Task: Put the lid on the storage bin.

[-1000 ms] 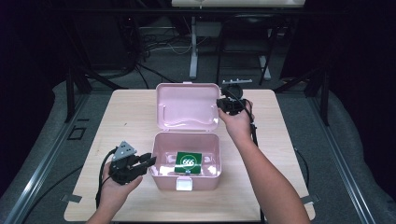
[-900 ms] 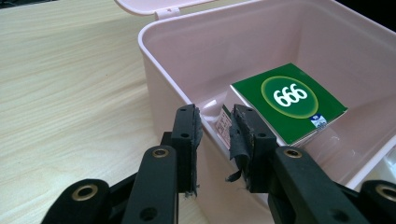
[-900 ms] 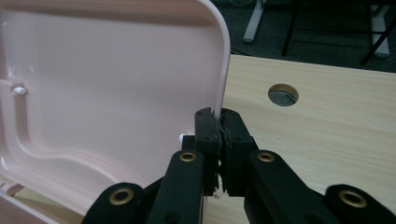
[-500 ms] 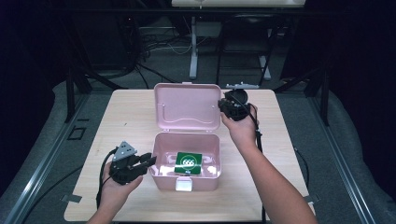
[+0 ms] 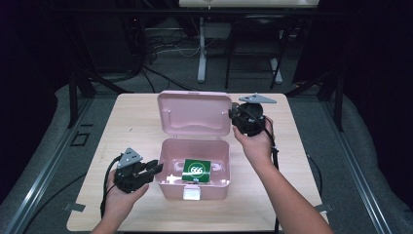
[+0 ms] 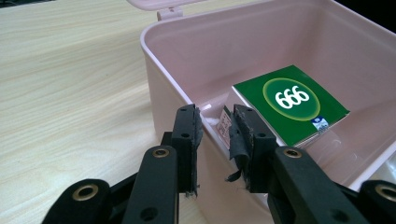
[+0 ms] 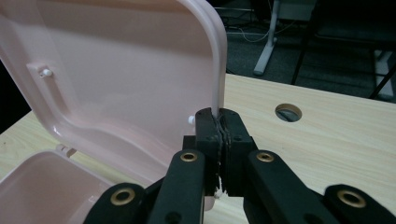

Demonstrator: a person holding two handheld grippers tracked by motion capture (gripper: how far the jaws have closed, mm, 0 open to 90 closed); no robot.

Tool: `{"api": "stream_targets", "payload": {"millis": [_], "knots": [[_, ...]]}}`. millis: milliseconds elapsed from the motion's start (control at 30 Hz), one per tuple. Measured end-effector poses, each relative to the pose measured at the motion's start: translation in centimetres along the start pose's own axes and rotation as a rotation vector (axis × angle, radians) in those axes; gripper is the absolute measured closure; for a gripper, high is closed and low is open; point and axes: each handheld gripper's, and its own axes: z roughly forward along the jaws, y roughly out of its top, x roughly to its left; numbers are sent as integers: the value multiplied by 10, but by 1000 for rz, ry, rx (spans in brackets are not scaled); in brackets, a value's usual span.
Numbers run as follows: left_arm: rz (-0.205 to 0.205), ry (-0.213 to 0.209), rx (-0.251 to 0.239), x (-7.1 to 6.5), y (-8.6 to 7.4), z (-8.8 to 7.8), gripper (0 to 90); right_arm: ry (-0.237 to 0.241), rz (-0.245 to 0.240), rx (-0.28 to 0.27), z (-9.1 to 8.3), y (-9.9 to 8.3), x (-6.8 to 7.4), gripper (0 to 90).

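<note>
Your right hand-held gripper [image 5: 233, 116] sits right of centre in the high view, its jaws pinched tight on the right edge of the pink lid [image 5: 194, 113] — in the right gripper view [image 7: 219, 125] the lid's rim [image 7: 215, 70] runs down into the closed jaws at the middle of the frame. The lid stands nearly upright, tilted back, hinged to the far side of the pink box [image 5: 195, 187]. Your right hand [image 5: 255, 141] wraps the gripper body from below, the grey plate on top.

Your left hand-held gripper [image 5: 155, 168] is at the lower left of the high view, held in your left hand [image 5: 122, 192]. Its jaws stand apart — in the left gripper view [image 6: 214, 133] they straddle the box's left wall [image 6: 163, 70], one jaw outside and one inside, not clamped on it.

Inside the box lies a green packet [image 5: 197, 170] marked "666", flat on the bottom near the middle; in the left gripper view [image 6: 292, 105] it lies just beyond the inner jaw. The box rests on the pale wooden counter [image 5: 131, 126], near the lower centre. A round hole [image 7: 288, 112] shows in the counter at the right of the right gripper view.
</note>
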Motion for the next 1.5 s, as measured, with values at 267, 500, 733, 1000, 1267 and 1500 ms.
{"api": "stream_targets", "payload": {"millis": [267,500,733,1000,1267,1500], "knots": [[-6,-1,-4,1,0,0,716,-6,-74,-38,-18,-13,9,876],[-7,-3,-3,1,0,0,716,20,-54,-59,-29,-24,10,866],[-9,-5,-5,1,0,0,716,14,-71,-60,-34,-28,15,864],[-9,-9,-5,2,-1,0,717,45,-25,-73,-40,-37,13,859],[-10,-10,-7,2,-1,0,717,51,-3,-87,-43,-42,15,855],[-11,-11,-7,2,-1,0,717,41,-2,-103,-45,-48,17,855]]}}
